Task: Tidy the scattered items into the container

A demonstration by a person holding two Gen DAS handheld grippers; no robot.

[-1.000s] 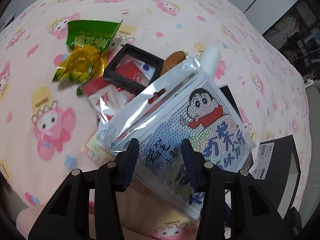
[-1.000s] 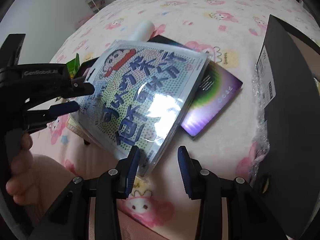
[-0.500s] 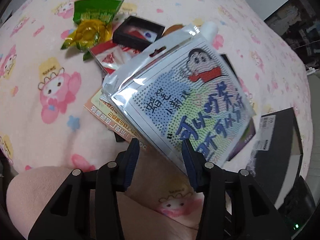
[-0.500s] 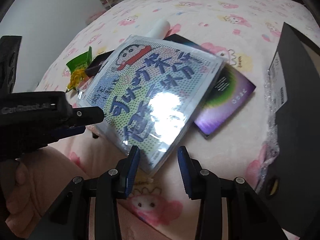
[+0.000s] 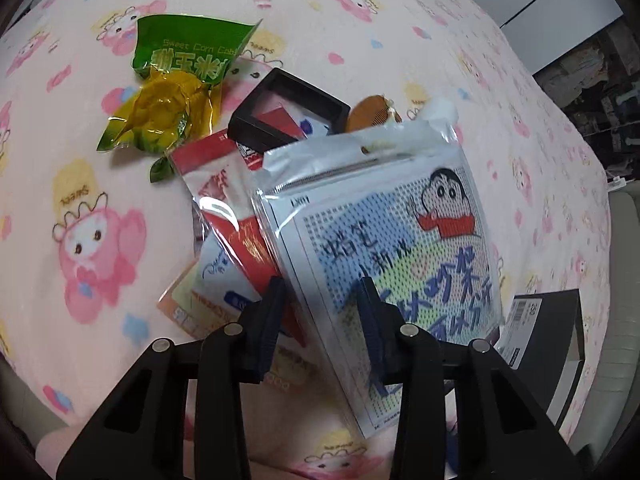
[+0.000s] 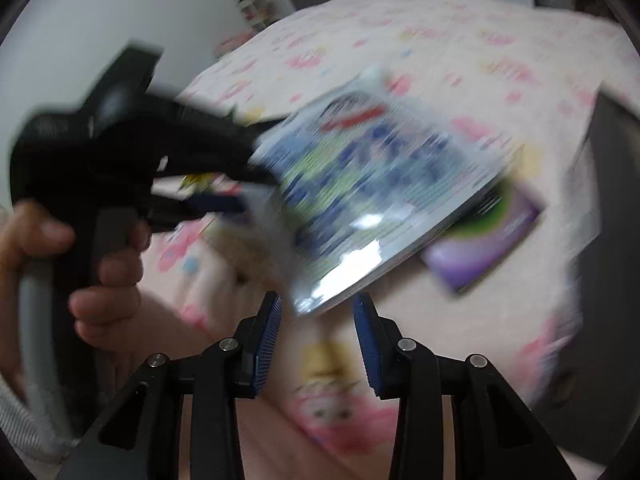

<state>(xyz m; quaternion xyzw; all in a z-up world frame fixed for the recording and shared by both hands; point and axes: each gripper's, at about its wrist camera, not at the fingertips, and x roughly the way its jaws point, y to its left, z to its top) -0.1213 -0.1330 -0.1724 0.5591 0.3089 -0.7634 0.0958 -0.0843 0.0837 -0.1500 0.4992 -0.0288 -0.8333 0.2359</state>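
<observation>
Looking along the left gripper [image 5: 322, 312], its jaws are clenched on the bottom edge of the cartoon packet [image 5: 392, 240], which stands tilted up above the pink blanket [image 5: 80, 184]. Behind it lie a green corn snack bag [image 5: 176, 80], a red pouch [image 5: 224, 184] and a small black frame box [image 5: 288, 108]. The black container [image 5: 548, 332] sits off to the right.

From the right wrist view, all is blurry. The right gripper [image 6: 318, 340] has its jaws released with nothing between them. The cartoon packet's corner hangs just above them. A hand [image 6: 80, 264] holds the left gripper. A purple box [image 6: 488, 240] lies under the packet.
</observation>
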